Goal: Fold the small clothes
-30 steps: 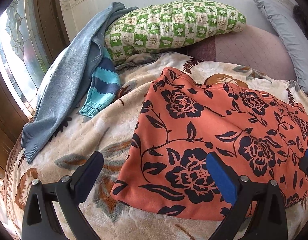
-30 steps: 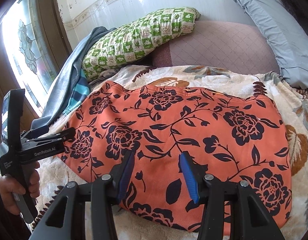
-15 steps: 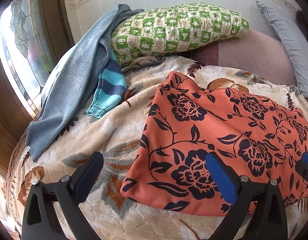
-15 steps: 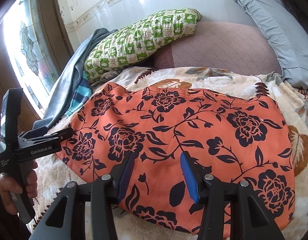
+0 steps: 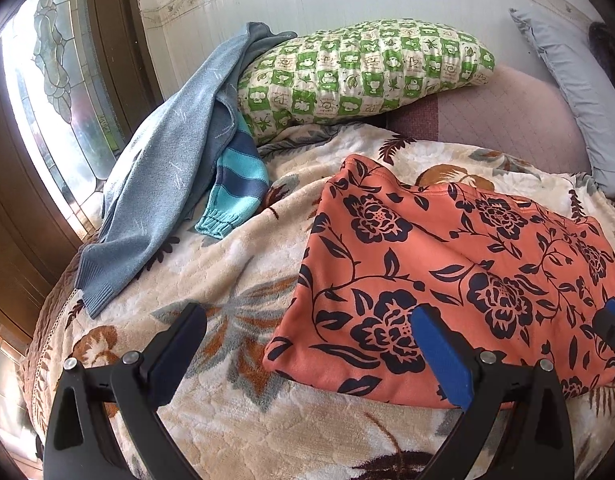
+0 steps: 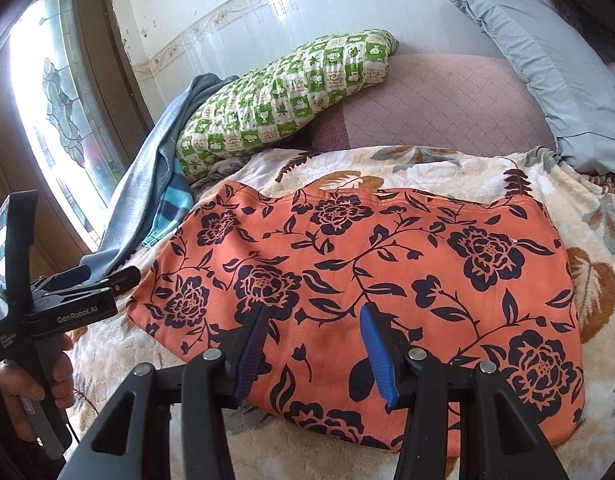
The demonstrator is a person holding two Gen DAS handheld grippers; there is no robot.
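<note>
An orange garment with dark flowers [image 6: 387, 264] lies flat and folded on a floral blanket [image 6: 427, 160]. My right gripper [image 6: 313, 312] hovers over the garment's near edge, open, with nothing between its blue pads. My left gripper [image 5: 307, 320] is open wide above the blanket at the garment's near left corner [image 5: 291, 356] and holds nothing. In the right wrist view the left gripper [image 6: 107, 274] sits just left of the garment, held by a hand [image 6: 35, 384]. A tip of the right gripper [image 5: 611, 320] shows at the left wrist view's right edge.
A blue-grey sweater [image 5: 167, 184] and a striped teal sleeve [image 5: 235, 184] lie at the blanket's left by the window [image 5: 55, 92]. Behind are a green checked pillow [image 5: 359, 76], a pink quilted cushion [image 6: 435, 100] and a grey pillow [image 6: 547, 64] against the wall.
My left gripper has drawn back and up, away from the orange garment, so more bare blanket shows under it. The right gripper has hardly moved and the garment lies as before.
</note>
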